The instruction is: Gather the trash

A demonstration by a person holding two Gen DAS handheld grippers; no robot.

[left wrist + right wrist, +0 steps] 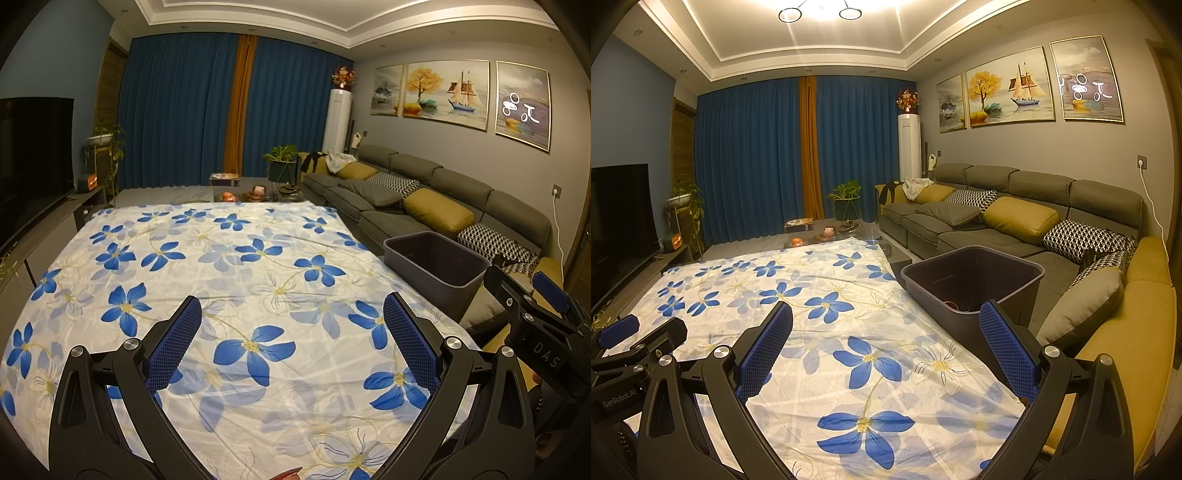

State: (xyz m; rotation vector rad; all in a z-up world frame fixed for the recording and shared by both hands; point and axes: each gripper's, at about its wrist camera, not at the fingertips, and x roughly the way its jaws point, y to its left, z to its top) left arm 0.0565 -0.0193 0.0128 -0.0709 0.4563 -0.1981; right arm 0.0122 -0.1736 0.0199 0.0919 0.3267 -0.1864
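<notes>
A dark grey bin (436, 262) (971, 277) stands off the right edge of the table, by the sofa. Something brownish (951, 305) lies at its bottom, partly hidden by the wall. My left gripper (291, 325) is open above the near part of the floral cloth (240, 258), with nothing between its blue pads. My right gripper (886, 332) is also open and holds nothing; its right finger sits just in front of the bin. Each gripper shows in the other's view: left gripper (642, 332), right gripper (528, 291). I see no loose trash on the cloth.
A white cloth with blue flowers (812, 314) covers the table. A grey sofa (1015, 221) with yellow and patterned cushions runs along the right. A TV (33, 155) stands left. A low table with small items (255, 192) lies beyond. A reddish edge (286, 473) peeks in at the bottom.
</notes>
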